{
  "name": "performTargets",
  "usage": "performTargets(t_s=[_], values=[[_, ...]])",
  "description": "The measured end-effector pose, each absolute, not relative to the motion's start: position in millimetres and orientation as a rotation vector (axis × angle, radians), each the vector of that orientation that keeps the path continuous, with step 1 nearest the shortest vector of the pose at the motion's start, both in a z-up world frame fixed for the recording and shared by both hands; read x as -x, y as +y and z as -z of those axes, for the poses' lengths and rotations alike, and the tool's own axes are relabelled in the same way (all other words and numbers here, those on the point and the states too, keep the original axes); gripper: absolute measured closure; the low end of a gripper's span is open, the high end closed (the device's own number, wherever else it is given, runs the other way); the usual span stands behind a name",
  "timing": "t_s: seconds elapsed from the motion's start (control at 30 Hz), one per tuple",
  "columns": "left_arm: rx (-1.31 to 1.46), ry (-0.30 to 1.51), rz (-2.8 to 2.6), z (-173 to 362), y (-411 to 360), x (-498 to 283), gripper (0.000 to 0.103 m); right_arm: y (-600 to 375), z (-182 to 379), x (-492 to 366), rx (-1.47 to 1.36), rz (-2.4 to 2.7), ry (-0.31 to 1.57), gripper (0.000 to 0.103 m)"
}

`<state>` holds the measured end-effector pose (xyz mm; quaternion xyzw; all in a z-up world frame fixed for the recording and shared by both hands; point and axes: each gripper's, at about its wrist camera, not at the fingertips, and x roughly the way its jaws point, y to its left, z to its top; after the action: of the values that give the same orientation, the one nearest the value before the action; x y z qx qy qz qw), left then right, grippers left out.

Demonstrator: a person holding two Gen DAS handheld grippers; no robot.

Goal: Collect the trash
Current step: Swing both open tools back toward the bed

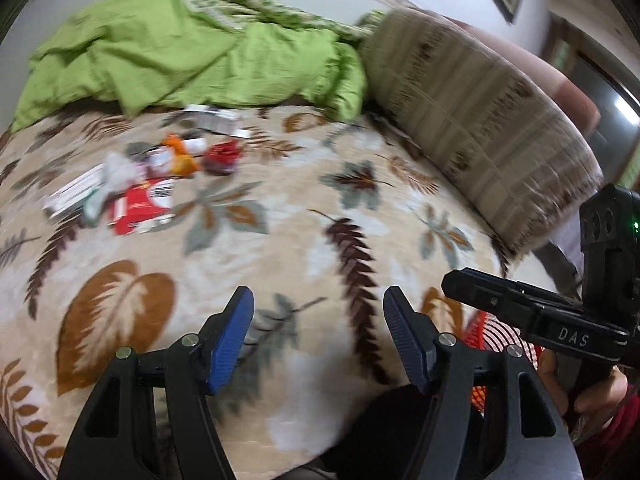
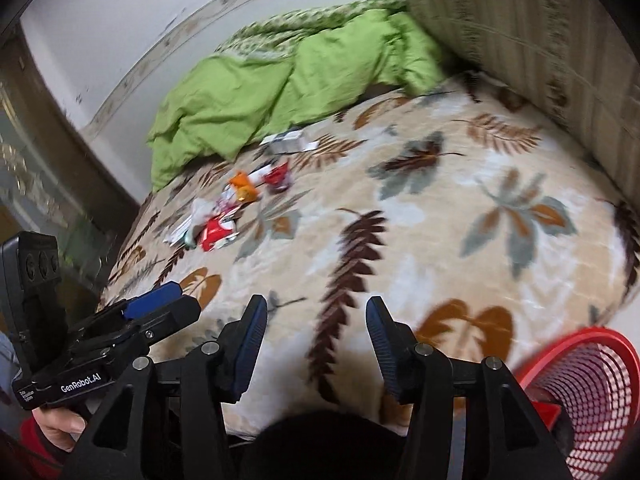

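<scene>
Nearest your lens, your left gripper point(image 1: 318, 320) stands released, its ribbed blue pads point(image 1: 234, 340) parted with nothing between them, only the plush leaf-printed blanket point(image 1: 304, 236) below. Ahead of those jaws and off to their left lies the trash point(image 1: 156, 176) — a flat red carton point(image 1: 140, 208), crumpled white paper, a twisted orange wrapper point(image 1: 182, 156) and a dark red crinkled one point(image 1: 224, 156), all blurred. Beyond it a rumpled green quilt point(image 1: 168, 48) heaps up; right of the jaws a fat striped bolster point(image 1: 476, 120) curves away. Your right gripper point(image 2: 316, 334) is likewise released and empty, the same litter well ahead and to the left of its jaws. Just right of its right jaw stands a round red mesh basket point(image 2: 592, 392) — plastic lattice, open-topped.
</scene>
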<state>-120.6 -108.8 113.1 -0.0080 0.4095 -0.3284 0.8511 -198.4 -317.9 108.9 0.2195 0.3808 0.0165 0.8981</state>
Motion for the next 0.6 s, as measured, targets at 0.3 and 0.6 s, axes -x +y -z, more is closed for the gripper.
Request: performTargets(t_s=[0.3, 0.6], values=[[0.102, 0.866, 0.587, -107, -59, 92, 0.037, -278, -112, 153, -0.353, -0.075, 0.833, 0.049], [0.155, 0.862, 0.517, -103, -26, 65, 0.037, -266, -110, 124, -0.314, -0.082, 0.855, 0.049]])
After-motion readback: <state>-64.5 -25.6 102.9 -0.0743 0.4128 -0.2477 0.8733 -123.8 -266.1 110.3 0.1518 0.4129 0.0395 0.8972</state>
